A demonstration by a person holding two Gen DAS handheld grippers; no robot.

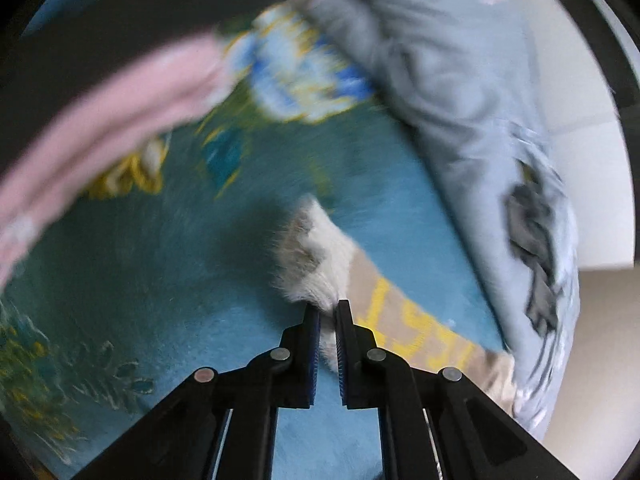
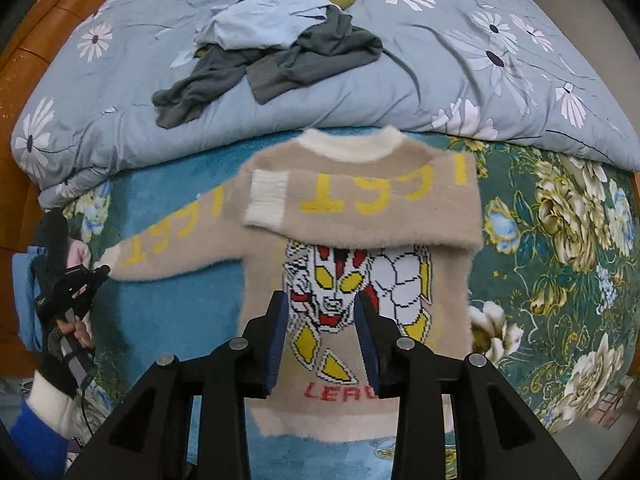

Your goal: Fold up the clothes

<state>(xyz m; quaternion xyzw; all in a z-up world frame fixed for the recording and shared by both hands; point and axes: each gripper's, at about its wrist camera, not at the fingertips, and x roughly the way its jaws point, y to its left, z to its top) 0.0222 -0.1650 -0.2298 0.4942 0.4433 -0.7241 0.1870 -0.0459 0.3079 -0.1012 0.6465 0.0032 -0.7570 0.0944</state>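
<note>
Bed with a floral cover

A blue daisy-print quilt (image 2: pixel 440 92) lies along the far edge of the teal flowered bedspread (image 2: pixel 560 240); orange-brown wood (image 2: pixel 36 40) shows at left.

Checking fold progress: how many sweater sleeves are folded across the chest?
1. The right-side sleeve lies across the chest; the other sleeve is stretched out, cuff in the left gripper.

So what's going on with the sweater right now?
A person is folding a beige sweater spread on the blue floral bedspread. One sleeve is already folded across the chest. The left gripper is shut on the white cuff of the other, outstretched sleeve. The right gripper hangs over the chest graphic, jaws apart and holding nothing. More clothes lie piled on the quilt behind.
</note>
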